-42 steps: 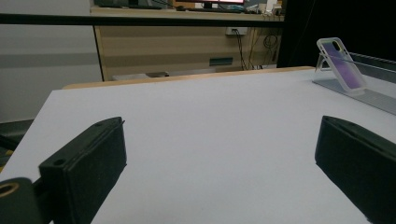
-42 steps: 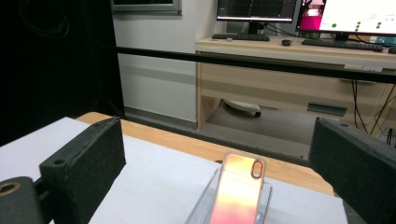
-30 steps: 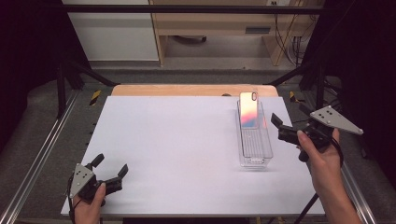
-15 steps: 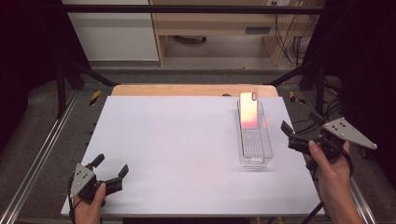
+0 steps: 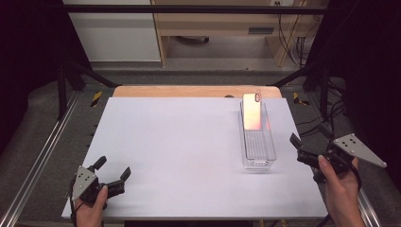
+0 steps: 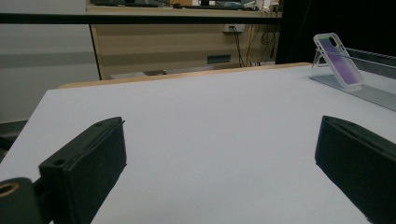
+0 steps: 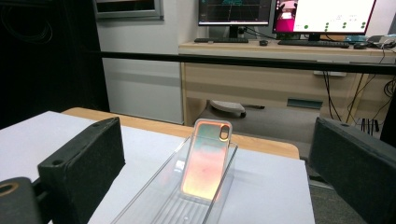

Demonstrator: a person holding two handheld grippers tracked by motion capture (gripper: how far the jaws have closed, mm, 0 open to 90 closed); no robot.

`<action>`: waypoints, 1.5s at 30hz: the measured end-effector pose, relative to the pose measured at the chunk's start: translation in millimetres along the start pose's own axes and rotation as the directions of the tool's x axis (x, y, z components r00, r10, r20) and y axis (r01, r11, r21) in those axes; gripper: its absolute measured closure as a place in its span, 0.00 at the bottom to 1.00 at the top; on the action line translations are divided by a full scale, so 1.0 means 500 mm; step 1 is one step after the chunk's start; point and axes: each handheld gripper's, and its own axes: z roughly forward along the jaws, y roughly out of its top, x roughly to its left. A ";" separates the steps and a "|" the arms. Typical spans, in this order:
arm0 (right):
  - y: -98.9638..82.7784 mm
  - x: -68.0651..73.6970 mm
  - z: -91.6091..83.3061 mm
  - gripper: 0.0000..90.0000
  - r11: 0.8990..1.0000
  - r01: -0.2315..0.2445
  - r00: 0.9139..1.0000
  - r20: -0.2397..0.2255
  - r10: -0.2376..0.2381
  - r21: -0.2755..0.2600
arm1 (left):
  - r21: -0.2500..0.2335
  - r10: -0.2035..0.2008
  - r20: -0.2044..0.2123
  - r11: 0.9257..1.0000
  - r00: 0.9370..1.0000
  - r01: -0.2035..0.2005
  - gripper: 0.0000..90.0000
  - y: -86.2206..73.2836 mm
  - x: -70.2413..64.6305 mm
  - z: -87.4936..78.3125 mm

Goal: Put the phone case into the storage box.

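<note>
An iridescent phone case (image 5: 252, 113) leans upright at the far end of a long clear plastic tray (image 5: 273, 152) on the right side of the white table. In the right gripper view the phone case (image 7: 205, 161) stands straight ahead in the clear tray (image 7: 154, 198). My right gripper (image 5: 309, 135) is open and empty, held just off the table's right edge, right of the tray's near end. At the near left corner my left gripper (image 5: 114, 166) rests open and empty. The left gripper view has the phone case (image 6: 337, 59) far off at the upper right.
The white table top (image 5: 189, 142) lies on a wooden board (image 5: 189, 91). Metal frame rails (image 5: 42, 156) run along both sides. A desk with monitors (image 7: 285, 14) stands beyond the table, with cables at the back right.
My right gripper has drawn back from the tray, toward the person and out past the table's right edge. The left gripper has stayed put.
</note>
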 end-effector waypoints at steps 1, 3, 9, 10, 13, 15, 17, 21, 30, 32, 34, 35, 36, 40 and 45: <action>-0.004 0.000 -0.001 0.04 1.000 -0.006 1.000 -0.001 0.006 -0.001 | 0.001 -0.002 -0.001 1.000 1.000 0.002 0.02 0.000 0.000 0.000; -0.016 0.000 -0.005 0.04 1.000 -0.017 1.000 -0.002 0.017 0.001 | 0.001 -0.003 -0.002 1.000 1.000 0.003 0.02 0.000 0.000 0.000; -0.047 0.003 -0.007 0.04 1.000 -0.025 1.000 -0.007 0.025 0.014 | 0.000 -0.001 0.001 1.000 1.000 0.001 0.02 -0.001 -0.001 0.000; -0.051 0.005 -0.006 0.04 1.000 -0.027 1.000 -0.010 0.027 0.014 | 0.000 -0.001 0.001 1.000 1.000 0.001 0.02 0.000 -0.001 0.000; -0.063 0.010 -0.004 0.04 1.000 -0.026 0.999 -0.019 0.026 0.017 | 0.001 0.001 0.001 1.000 1.000 -0.001 0.02 -0.001 -0.001 0.001; -0.071 0.014 -0.001 0.04 0.999 -0.025 0.999 -0.025 0.025 0.021 | 0.001 -0.001 0.000 1.000 1.000 0.001 0.02 -0.001 -0.001 0.000; -0.077 0.019 0.001 0.04 0.999 -0.024 0.999 -0.031 0.025 0.024 | 0.000 -0.004 0.000 1.000 1.000 0.004 0.02 -0.001 -0.001 0.000; -0.092 0.027 0.006 0.04 0.999 -0.029 0.999 -0.041 0.030 0.029 | 0.000 0.000 0.003 1.000 1.000 0.000 0.02 -0.001 0.000 0.000; -0.122 0.046 0.017 0.04 0.999 -0.020 0.998 -0.058 0.022 0.040 | 0.003 0.002 0.008 1.000 1.000 -0.002 0.02 -0.001 -0.002 0.001; -0.125 0.049 0.019 0.04 0.999 -0.022 0.998 -0.060 0.025 0.041 | 0.003 0.003 0.009 1.000 1.000 -0.003 0.02 -0.001 -0.001 0.001; -0.128 0.051 0.020 0.04 0.999 -0.019 0.998 -0.063 0.022 0.041 | 0.003 0.003 0.010 1.000 1.000 -0.003 0.02 -0.001 -0.001 0.002; -0.129 0.052 0.021 0.04 0.999 -0.021 0.998 -0.064 0.023 0.040 | 0.003 0.002 0.010 1.000 1.000 -0.002 0.02 -0.001 -0.002 0.002; -0.132 0.054 0.022 0.04 0.999 -0.019 0.998 -0.065 0.021 0.039 | 0.003 0.002 0.011 1.000 1.000 -0.002 0.02 -0.001 -0.003 0.002; -0.142 0.060 0.024 0.04 0.999 -0.026 0.997 -0.070 0.029 0.041 | 0.007 0.010 0.017 1.000 1.000 -0.011 0.02 -0.001 -0.004 0.002; -0.151 0.069 0.028 0.04 0.999 -0.034 0.996 -0.086 0.037 0.032 | 0.008 0.016 0.019 1.000 1.000 -0.016 0.02 -0.001 -0.005 0.003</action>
